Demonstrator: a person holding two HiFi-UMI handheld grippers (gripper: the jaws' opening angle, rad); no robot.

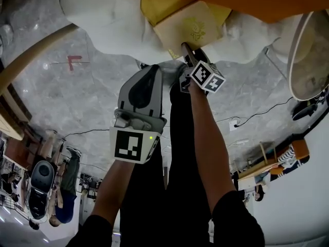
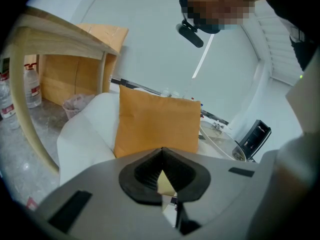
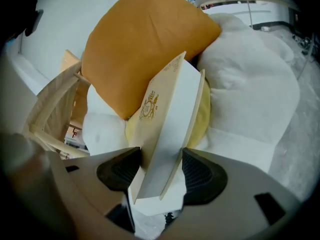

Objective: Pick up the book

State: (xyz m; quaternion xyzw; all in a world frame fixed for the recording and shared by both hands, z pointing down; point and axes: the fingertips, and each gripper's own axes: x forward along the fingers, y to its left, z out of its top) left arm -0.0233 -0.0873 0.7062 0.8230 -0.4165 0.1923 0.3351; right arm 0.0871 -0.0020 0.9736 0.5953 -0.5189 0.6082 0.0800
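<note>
Grasp step, lift about to start. The right hand-held gripper point(image 3: 161, 156) has its jaws partly closed around the book point(image 3: 167, 129), with a ribbed pad against each cover near the lower edge, so the book reads as gripped. The book stands on edge, tilted, with its crested cream cover facing left in the right gripper view. It sits in front of the orange cushion point(image 3: 140, 49) and a yellow cushion point(image 3: 204, 116) on the white sofa point(image 3: 250, 74). I can't tell whether its bottom edge has cleared the seat. The left hand-held gripper point(image 2: 161, 154) hangs back nearer the person with its jaws closed together, holding nothing and pointing at the cushion. Next move, as I judge it: keep the squeeze firm and raise the book straight up and away from the cushions. The grip is low on a tall book, so it may tip or pivot between the pads.
</note>
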